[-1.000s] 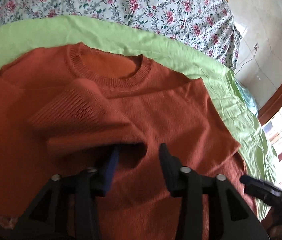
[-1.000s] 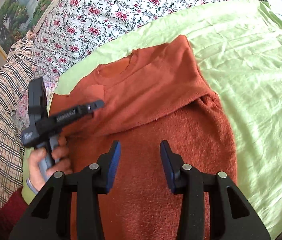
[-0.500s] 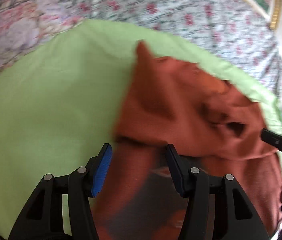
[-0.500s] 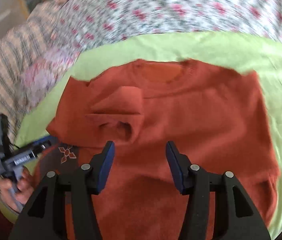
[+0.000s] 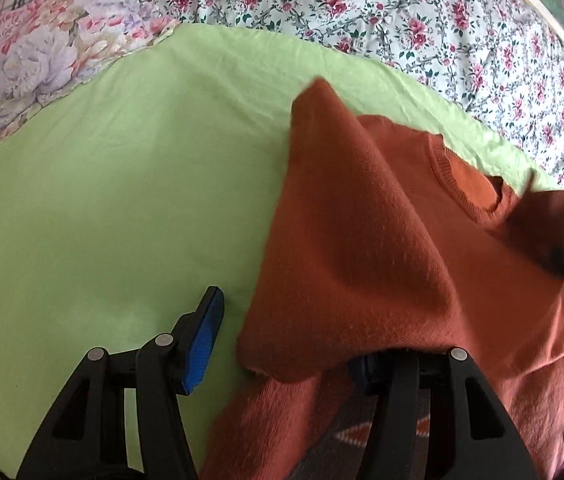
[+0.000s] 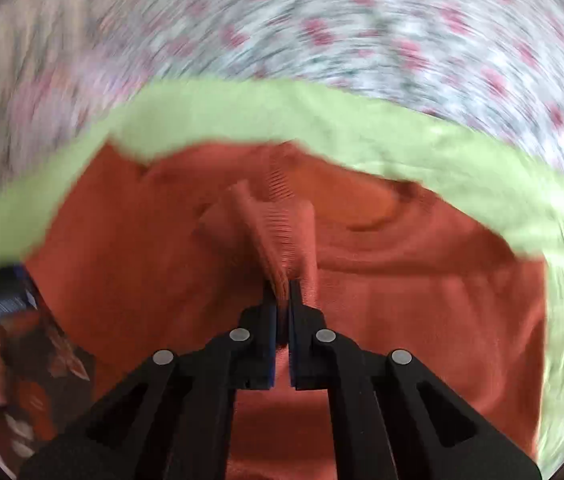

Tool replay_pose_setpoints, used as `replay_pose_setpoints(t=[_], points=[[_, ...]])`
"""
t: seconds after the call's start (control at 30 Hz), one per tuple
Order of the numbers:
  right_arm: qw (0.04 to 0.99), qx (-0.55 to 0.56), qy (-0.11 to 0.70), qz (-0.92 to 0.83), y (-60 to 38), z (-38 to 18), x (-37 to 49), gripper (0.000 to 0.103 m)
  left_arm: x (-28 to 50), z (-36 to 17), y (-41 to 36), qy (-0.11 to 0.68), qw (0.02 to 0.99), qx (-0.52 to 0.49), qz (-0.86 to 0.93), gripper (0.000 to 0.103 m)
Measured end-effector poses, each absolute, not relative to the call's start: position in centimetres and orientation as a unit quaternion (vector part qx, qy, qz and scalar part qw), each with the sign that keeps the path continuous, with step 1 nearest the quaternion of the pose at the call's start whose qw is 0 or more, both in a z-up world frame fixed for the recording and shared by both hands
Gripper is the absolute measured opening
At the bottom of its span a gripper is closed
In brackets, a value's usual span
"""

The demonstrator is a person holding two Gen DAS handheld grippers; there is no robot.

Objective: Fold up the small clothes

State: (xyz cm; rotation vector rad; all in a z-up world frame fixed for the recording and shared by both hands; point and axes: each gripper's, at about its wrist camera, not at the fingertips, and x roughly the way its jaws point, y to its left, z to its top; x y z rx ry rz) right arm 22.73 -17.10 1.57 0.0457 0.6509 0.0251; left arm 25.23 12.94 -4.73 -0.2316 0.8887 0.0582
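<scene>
my right gripper [image 6: 282, 292] is pinched tight on the ribbed cuff [image 6: 278, 236] of the rust sweater [image 5: 382, 220]; my left gripper [image 5: 282, 344] gapes wide, holding nothing (sweater edge draped over one finger). the sweater lies on the green sheet [image 5: 122, 160]. a fast pull could drag the whole body askew.

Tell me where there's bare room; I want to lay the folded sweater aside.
Free: the green sheet, between the floral pillow and the sweater. Crowded: the sweater's side, where the right gripper pinches its cuff.
</scene>
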Motion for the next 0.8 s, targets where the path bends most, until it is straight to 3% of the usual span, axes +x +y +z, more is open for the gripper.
replay_pose_setpoints(t=[0.13,0.27,0.43,0.5,0.57,0.63,0.7,0.77,0.8], points=[[0.943,0.154,0.292,-0.027,-24.4,1.5,18.5,0.005,25.1,-5.0,12.6,0.421,0.899,-0.110,0.037,0.052],[0.926,0.207,0.314,-0.032,-27.3,-0.9,16.9,0.005,24.6,-4.9,13.7,0.412,0.899,-0.136,0.055,0.041],[0.916,0.218,0.337,-0.020,-26.8,-2.6,16.2,0.006,23.2,-4.9,17.0,0.393,0.892,-0.214,0.067,0.041],[0.911,0.238,0.337,-0.012,-26.9,-2.8,16.0,0.013,22.8,-5.2,17.8,0.391,0.888,-0.236,0.061,0.041],[0.907,0.251,0.338,-0.020,-27.3,-2.9,16.0,0.030,22.7,-5.2,17.6,0.387,0.890,-0.233,0.063,0.041],[0.905,0.266,0.331,-0.024,-27.6,-3.0,15.7,0.032,22.8,-5.1,17.3,0.387,0.892,-0.225,0.068,0.041],[0.901,0.288,0.324,-0.028,-28.4,-3.1,15.4,0.032,22.8,-5.2,17.3,0.385,0.892,-0.224,0.070,0.041],[0.902,0.278,0.328,-0.030,-28.5,-3.0,15.7,0.006,22.7,-5.3,17.6,0.382,0.892,-0.233,0.066,0.041],[0.905,0.270,0.326,-0.029,-28.4,-2.7,15.7,0.007,22.7,-5.4,17.6,0.381,0.891,-0.237,0.064,0.041]])
